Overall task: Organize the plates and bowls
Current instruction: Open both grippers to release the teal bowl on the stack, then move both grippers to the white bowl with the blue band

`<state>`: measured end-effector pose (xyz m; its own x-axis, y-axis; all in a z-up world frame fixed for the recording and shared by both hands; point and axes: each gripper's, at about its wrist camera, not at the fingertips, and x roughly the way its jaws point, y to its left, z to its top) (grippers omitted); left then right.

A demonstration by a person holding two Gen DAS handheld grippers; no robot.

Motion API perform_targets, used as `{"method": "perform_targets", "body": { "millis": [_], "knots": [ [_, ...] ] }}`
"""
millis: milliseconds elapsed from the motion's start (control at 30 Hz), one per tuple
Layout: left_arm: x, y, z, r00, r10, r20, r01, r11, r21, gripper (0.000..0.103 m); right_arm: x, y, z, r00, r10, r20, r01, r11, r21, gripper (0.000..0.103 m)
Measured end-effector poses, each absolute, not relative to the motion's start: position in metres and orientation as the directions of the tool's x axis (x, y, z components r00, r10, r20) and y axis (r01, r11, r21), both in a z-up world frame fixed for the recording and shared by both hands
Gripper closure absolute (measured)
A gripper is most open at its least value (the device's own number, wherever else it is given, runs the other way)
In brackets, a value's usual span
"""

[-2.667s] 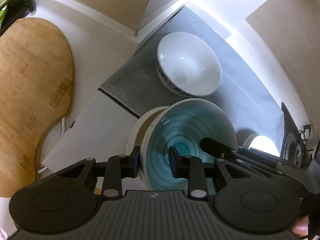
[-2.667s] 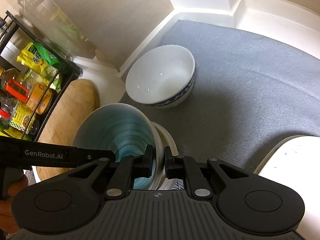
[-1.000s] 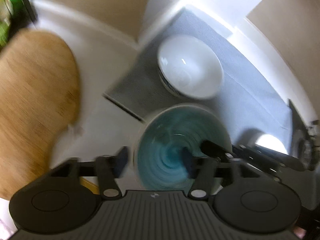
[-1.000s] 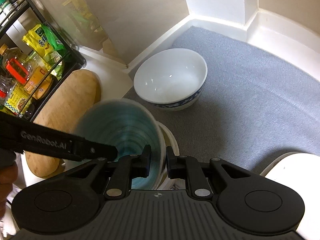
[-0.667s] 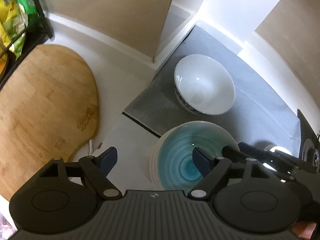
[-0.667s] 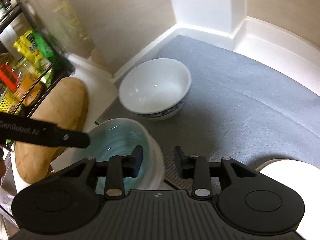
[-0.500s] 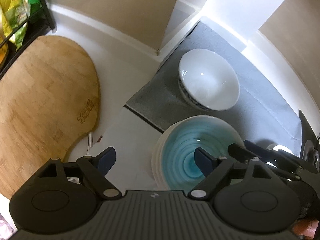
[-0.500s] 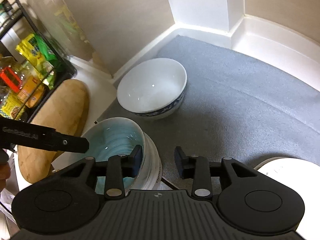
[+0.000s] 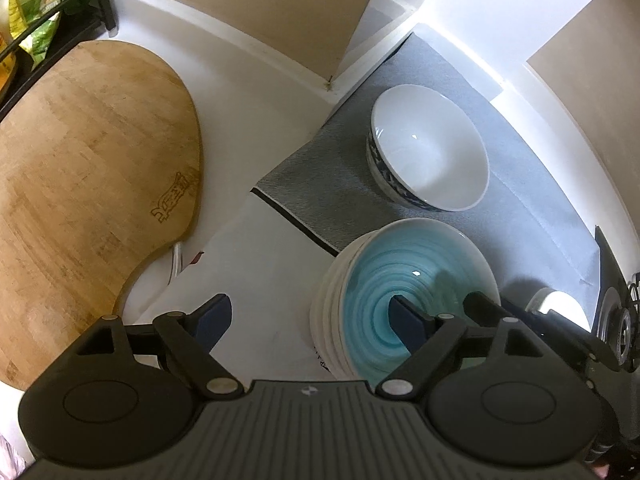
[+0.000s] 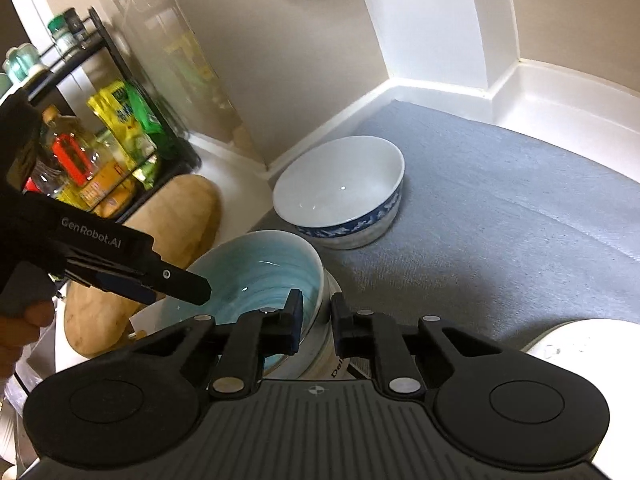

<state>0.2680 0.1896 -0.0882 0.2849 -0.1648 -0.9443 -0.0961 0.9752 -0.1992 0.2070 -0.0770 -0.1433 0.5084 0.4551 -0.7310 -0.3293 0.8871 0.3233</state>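
The right gripper (image 10: 316, 316) has its jaws closing around the near rim of the turquoise bowl (image 10: 260, 276), one finger inside and one outside, with a small gap visible on either side. The left gripper (image 9: 310, 320) hangs wide open, gripping nothing, its right finger over the bowl's interior. That bowl tops a stack of white dishes (image 9: 326, 312) at the edge of a grey mat (image 9: 320, 184); a white bowl with a blue band (image 10: 340, 196) stands apart farther back, and a wooden cutting board (image 9: 88, 184) lies left.
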Motion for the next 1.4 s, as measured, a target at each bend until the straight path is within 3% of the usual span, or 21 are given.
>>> {"method": "perform_targets", "body": {
  "millis": [167, 400, 767, 833, 1400],
  "knots": [
    [0.271, 0.187, -0.09, 0.281, -0.167, -0.945, -0.093, 0.975, -0.2, 0.014, 0.202, -0.077, -0.149, 0.537, 0.474, -0.698, -0.371, 0.876, 0.309, 0.087],
    [0.282, 0.187, -0.078, 0.325, -0.191, -0.926, -0.097, 0.967, -0.234, 0.013, 0.212, -0.078, -0.138, 0.492, 0.462, -0.738, -0.311, 0.885, 0.346, 0.082],
    [0.313, 0.183, -0.069, 0.387, -0.208, -0.898, -0.174, 0.94, -0.292, 0.011, 0.246, -0.091, -0.121, 0.51, 0.387, -0.769, -0.197, 0.922, 0.333, 0.056],
    [0.319, 0.181, -0.07, 0.394, -0.204, -0.896, -0.175, 0.941, -0.291, 0.0, 0.252, -0.092, -0.119, 0.512, 0.378, -0.771, -0.185, 0.925, 0.332, 0.054],
    [0.348, 0.171, -0.083, 0.39, -0.138, -0.911, -0.159, 0.964, -0.215, 0.0, 0.288, -0.092, -0.12, 0.487, 0.362, -0.795, -0.162, 0.932, 0.325, 0.034]
  ]
}}
